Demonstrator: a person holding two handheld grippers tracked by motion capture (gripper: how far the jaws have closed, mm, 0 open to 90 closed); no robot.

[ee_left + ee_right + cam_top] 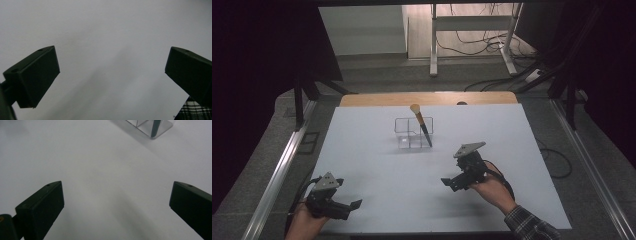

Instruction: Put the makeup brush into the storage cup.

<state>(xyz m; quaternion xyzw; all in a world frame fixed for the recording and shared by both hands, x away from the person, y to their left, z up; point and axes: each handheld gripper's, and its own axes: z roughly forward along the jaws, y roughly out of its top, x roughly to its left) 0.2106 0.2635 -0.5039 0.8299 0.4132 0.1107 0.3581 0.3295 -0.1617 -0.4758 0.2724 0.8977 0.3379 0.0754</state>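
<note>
Hovering low over counter (377, 165), both grippers empty; right gripper (451, 183) fingers (41, 207) wide, left gripper (349, 209) fingers (35, 75) wide too; brush (421, 124) leaning in clear organizer (413, 134), mid-counter, well apart from both; risk: sideways reach knocks light organizer, tips brush out; pinching near bristle end lets handle swing.
</note>
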